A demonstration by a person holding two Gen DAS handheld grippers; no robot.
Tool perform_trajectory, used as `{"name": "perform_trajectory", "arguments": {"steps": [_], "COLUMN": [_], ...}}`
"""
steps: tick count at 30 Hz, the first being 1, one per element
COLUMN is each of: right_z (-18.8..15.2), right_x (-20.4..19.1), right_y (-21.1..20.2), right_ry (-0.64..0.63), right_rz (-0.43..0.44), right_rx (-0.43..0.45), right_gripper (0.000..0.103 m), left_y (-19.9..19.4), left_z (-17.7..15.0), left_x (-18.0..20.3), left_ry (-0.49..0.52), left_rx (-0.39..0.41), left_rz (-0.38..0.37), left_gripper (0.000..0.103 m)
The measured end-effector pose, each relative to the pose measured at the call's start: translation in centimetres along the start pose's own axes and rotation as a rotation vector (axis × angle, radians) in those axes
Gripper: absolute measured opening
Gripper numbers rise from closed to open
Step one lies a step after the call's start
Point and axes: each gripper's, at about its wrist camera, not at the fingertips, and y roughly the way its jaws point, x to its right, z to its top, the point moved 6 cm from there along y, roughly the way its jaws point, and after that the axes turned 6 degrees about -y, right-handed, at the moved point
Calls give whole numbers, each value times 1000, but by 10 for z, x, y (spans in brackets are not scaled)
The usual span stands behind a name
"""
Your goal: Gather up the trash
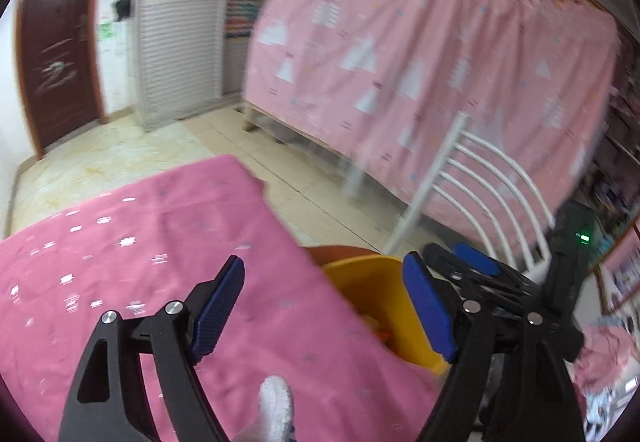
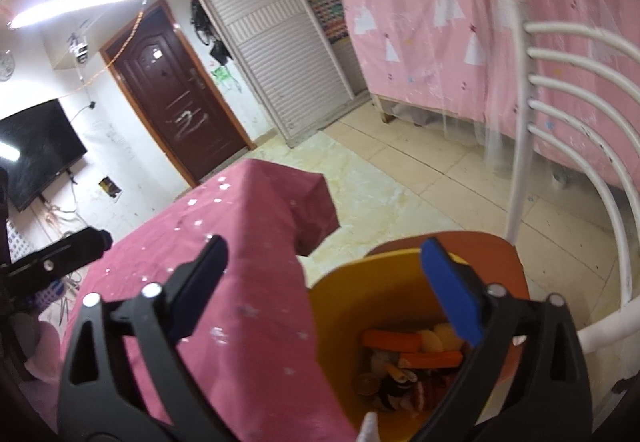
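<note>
The bin (image 2: 384, 306) is being shown on the chair (image 2: 516, 274) beside the table (image 2: 224, 242), its scraps (image 2: 412, 358) visible only in the right view. The right gripper (image 2: 326, 290) is being held wide and empty above it. In the left view, the left gripper (image 1: 324, 306) is likewise being held wide, nothing gripped, with the other gripper seen beyond it.

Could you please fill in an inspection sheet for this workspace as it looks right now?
Surface: table under pink tablecloth, nothing seen on it.
Job's things: yellow bin beside the table on an orange chair seat, holding mixed scraps.
Clutter: nothing seen.
Grippers: left gripper open, empty; right gripper open, empty, above the bin.
Cables: loose wires below the wall television.
Surroundings: brown door, pink curtain, white chair back.
</note>
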Motion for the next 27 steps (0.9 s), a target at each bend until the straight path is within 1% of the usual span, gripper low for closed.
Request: {"name": "perform_trajectory", "arguments": {"steps": [4, 9, 14, 18, 21, 22, 25, 27], "right_z": [5, 6, 1, -4, -8, -10, -21, -30], "right_x": [-31, -73, -118, -157, -180, -187, -208, -222], "right_y": [3, 9, 8, 2, -3, -4, -6, -5], "right_ry": [-57, -136, -237, -315, -343, -349, -376, -410], "right_rz": [23, 69, 125, 189, 231, 248, 304, 315], "right_rx": [21, 25, 40, 67, 83, 87, 80, 73], "right_gripper": [97, 97, 97, 97, 97, 97, 97, 97], "left_y": [-21, -41, -59, -74, -86, -91, -102, -108], "left_z": [-2, -4, -13, -22, -28, -30, -36, -39], "left_x": [-32, -65, -101, -129, -152, -158, -175, -186], "left_ry": [-36, -78, -112, -140, -165, -175, -205, -228], "left_rx": [66, 107, 156, 188, 214, 223, 244, 259], "left_rz": [86, 151, 253, 335, 428, 449, 491, 513], "left_gripper": [76, 77, 78, 79, 80, 80, 80, 81]}}
